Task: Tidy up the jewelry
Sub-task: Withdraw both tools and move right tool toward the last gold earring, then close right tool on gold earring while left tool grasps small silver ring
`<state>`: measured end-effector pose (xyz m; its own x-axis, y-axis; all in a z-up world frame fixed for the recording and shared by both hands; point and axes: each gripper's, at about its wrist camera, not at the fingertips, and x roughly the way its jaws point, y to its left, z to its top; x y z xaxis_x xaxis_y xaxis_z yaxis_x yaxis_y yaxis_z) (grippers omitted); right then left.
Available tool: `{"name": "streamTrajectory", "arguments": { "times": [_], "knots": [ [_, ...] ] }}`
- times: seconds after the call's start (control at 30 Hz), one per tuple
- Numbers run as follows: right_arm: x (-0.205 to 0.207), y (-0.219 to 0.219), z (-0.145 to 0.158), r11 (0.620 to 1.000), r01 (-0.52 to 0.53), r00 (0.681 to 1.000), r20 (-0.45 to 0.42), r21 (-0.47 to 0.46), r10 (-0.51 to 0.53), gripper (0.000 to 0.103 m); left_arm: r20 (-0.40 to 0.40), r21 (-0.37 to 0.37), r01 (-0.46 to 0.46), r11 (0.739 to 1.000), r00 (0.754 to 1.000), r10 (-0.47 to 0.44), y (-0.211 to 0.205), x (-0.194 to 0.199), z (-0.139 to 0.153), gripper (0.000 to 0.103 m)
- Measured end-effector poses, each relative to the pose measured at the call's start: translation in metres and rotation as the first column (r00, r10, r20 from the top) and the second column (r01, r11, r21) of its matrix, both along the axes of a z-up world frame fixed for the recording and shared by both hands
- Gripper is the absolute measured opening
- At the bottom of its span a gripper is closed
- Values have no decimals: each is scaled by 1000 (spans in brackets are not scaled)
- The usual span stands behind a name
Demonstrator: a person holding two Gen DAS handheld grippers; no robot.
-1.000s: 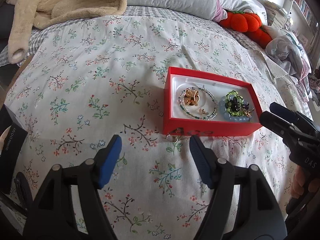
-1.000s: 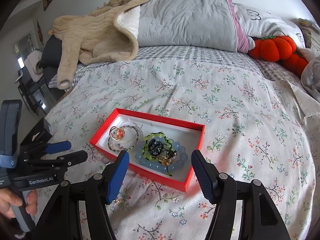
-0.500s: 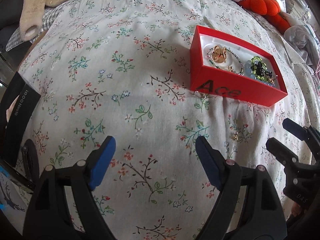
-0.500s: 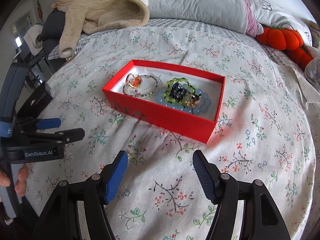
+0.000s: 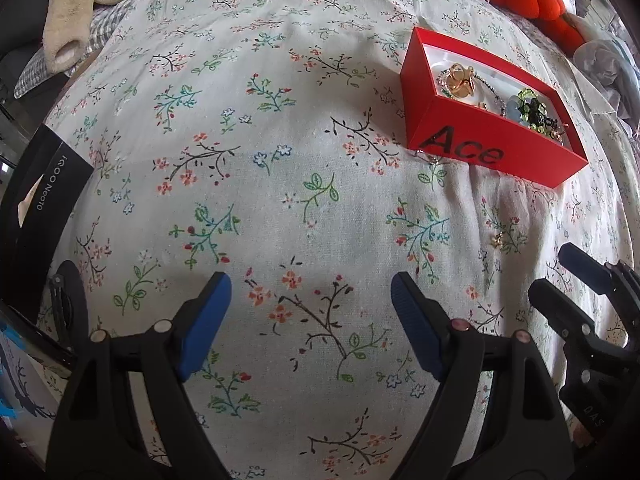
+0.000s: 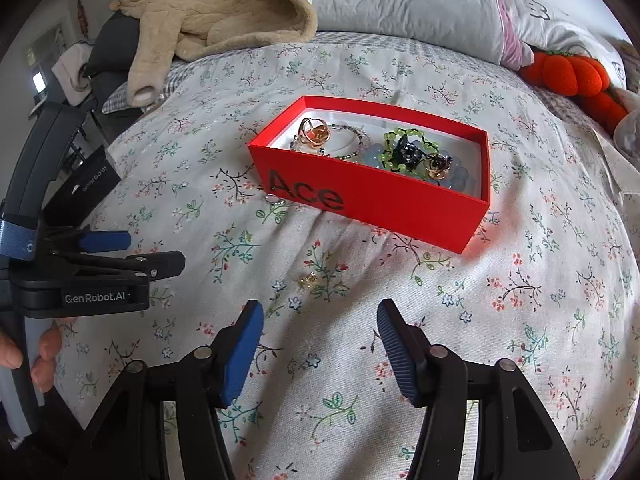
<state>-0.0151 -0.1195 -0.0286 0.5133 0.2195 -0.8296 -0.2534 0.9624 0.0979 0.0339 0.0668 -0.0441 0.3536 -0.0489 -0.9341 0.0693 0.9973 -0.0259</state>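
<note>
a small gold-coloured earring (image 6: 307, 279) lies loose on the floral cotton bedspread (image 6: 520, 320), just ahead of the right gripper (image 6: 319, 346) and a little left of the gap between its blue pads. those jaws stand apart with nothing between them, and they have just been closing. beyond the earring sits the open red cardboard box printed "ace" (image 6: 400, 208), holding a gold ring, beaded bracelets and a dark charm. a second small silvery piece (image 6: 274, 200), perhaps another earring, lies against the box's near wall; it is too small to tell. the left gripper (image 5: 311, 328) hovers over bare bedspread, its jaws spread wide and empty, with the earring (image 5: 498, 239) well off to its right, near the right gripper's tips (image 5: 560, 280). compared with a second ago, both grippers sit lower and closer to the bedspread, and the box now appears farther up in both views.
</note>
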Motion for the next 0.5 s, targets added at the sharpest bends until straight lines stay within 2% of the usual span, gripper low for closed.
{"name": "streamTrajectory", "arguments": {
  "times": [0.07,0.2,0.27,0.5],
  "knots": [
    [1,5,-3,1000,-9,1000,-10,17,9,45,2,-6,-4,1000,1000,4,3,-1,1,82],
    [6,14,-18,1000,-17,998,-55,20,18,41,1,-16,-9,1000,1000,9,8,-2,2,82],
    [12,16,-29,1000,-4,996,-88,10,4,35,3,-17,-7,1000,1000,7,10,-2,2,82],
    [23,21,-41,1000,14,999,-42,14,-13,31,3,-25,-6,1000,1000,6,15,-2,3,82]
  ]
}}
